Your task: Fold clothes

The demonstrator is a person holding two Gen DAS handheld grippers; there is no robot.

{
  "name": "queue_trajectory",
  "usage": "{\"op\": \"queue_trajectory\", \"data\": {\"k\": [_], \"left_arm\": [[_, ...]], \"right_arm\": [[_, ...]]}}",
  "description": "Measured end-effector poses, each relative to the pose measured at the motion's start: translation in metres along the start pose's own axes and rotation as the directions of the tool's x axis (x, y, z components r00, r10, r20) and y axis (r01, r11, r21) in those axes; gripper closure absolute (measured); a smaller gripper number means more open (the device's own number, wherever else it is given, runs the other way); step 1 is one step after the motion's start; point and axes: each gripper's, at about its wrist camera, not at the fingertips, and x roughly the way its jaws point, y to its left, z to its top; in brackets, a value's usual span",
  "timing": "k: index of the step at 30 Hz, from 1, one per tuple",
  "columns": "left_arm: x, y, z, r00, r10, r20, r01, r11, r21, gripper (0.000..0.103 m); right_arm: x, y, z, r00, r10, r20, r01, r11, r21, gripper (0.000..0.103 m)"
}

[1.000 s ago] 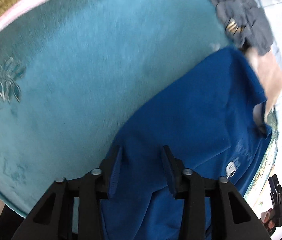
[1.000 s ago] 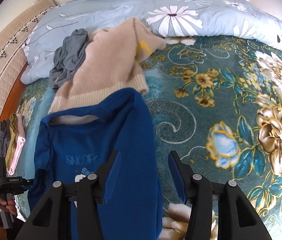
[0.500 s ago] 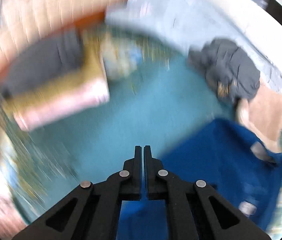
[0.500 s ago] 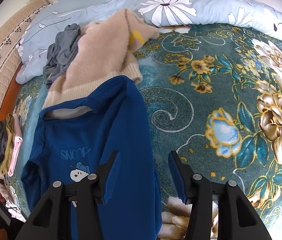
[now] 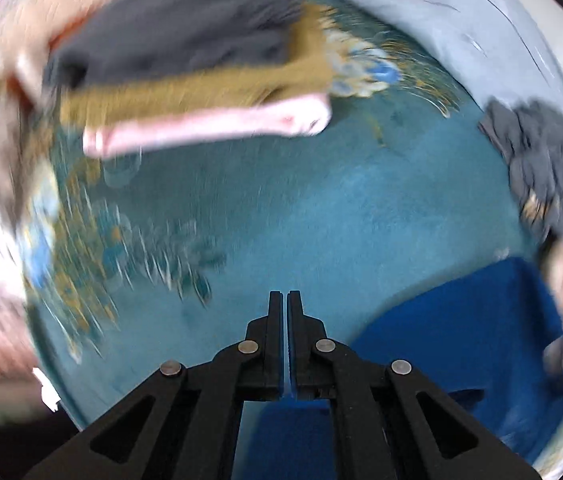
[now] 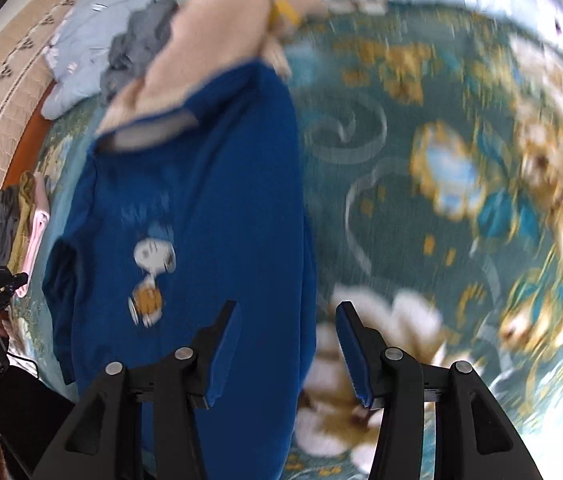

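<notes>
Your left gripper [image 5: 285, 300] was closed, empty; right gripper [image 6: 285, 340] gaped over the blue shirt [image 6: 217, 200] edge. Blur risked a missed hem.

Both your wrist cameras look steeply down along their fingers at the bed [image 5: 321, 208], near above it, and share the blue shirt [image 6: 209, 184] and folded stack [image 5: 185, 60].

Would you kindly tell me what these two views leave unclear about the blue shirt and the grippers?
- Left wrist view: whether the shut left gripper pinches the blue shirt; the fingers hide any fabric.
- Right wrist view: lettering above the shirt's cartoon dog, lost to motion blur.
- Right wrist view: the shirt's hem, hidden behind the open right gripper.
</notes>
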Motion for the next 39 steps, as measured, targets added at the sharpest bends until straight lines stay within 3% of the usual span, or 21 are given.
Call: {"op": "queue_trajectory", "data": {"k": [4, 7, 9, 13, 16, 19, 22, 25, 29, 32, 34, 35, 37, 39], "left_arm": [[0.0, 0.002, -0.009, 0.999, -0.044, -0.028, 0.043, 0.998, -0.043, 0.102], [-0.003, 0.003, -0.012, 0.998, -0.06, -0.025, 0.059, 0.997, -0.041, 0.102], [-0.003, 0.004, -0.011, 0.997, -0.068, -0.024, 0.067, 0.997, -0.046, 0.102], [-0.003, 0.005, -0.011, 0.996, -0.079, -0.03, 0.077, 0.996, -0.049, 0.102], [-0.004, 0.004, -0.011, 0.997, -0.076, -0.029, 0.074, 0.996, -0.04, 0.102], [-0.006, 0.003, -0.013, 0.997, -0.075, -0.024, 0.074, 0.997, -0.035, 0.102], [-0.006, 0.0, -0.014, 0.997, -0.07, -0.026, 0.07, 0.997, -0.022, 0.102], [-0.005, -0.002, -0.015, 0.998, -0.061, -0.026, 0.061, 0.998, -0.011, 0.102], [-0.004, -0.006, -0.017, 0.998, -0.057, -0.031, 0.057, 0.998, 0.0, 0.102], [-0.003, -0.007, -0.017, 0.997, -0.069, -0.038, 0.069, 0.998, 0.01, 0.102], [-0.003, -0.008, -0.018, 0.996, -0.075, -0.038, 0.075, 0.997, 0.012, 0.102], [-0.002, -0.008, -0.018, 0.996, -0.081, -0.041, 0.082, 0.997, 0.013, 0.102], [0.0, -0.01, -0.018, 0.994, -0.098, -0.052, 0.099, 0.995, 0.015, 0.102], [0.002, -0.011, -0.019, 0.991, -0.121, -0.063, 0.123, 0.992, 0.013, 0.102]], "right_arm": [[0.021, -0.002, -0.017, 0.996, 0.058, -0.066, -0.053, 0.996, 0.078, 0.053], [0.017, 0.005, -0.024, 0.995, 0.059, -0.082, -0.053, 0.996, 0.067, 0.072], [0.01, 0.008, -0.027, 0.994, 0.055, -0.094, -0.05, 0.997, 0.054, 0.09], [-0.01, 0.0, -0.028, 0.993, 0.074, -0.088, -0.068, 0.995, 0.067, 0.096], [-0.034, -0.003, -0.016, 0.998, -0.033, -0.048, 0.031, 0.999, -0.035, 0.097], [-0.057, -0.003, -0.001, 0.985, -0.172, 0.017, 0.173, 0.974, -0.149, 0.1], [-0.079, -0.019, 0.028, 0.936, -0.339, 0.092, 0.352, 0.913, -0.206, 0.1], [-0.087, -0.035, 0.06, 0.845, -0.506, 0.174, 0.535, 0.811, -0.238, 0.1], [-0.067, -0.054, 0.1, 0.722, -0.655, 0.222, 0.691, 0.672, -0.264, 0.1], [-0.045, -0.057, 0.118, 0.665, -0.711, 0.23, 0.745, 0.606, -0.278, 0.1], [-0.035, -0.056, 0.127, 0.637, -0.736, 0.229, 0.769, 0.584, -0.262, 0.1], [-0.031, -0.061, 0.131, 0.636, -0.741, 0.213, 0.769, 0.59, -0.246, 0.1], [-0.024, -0.07, 0.138, 0.636, -0.75, 0.181, 0.77, 0.602, -0.211, 0.1], [-0.019, -0.073, 0.139, 0.66, -0.738, 0.144, 0.75, 0.633, -0.192, 0.099]]}}
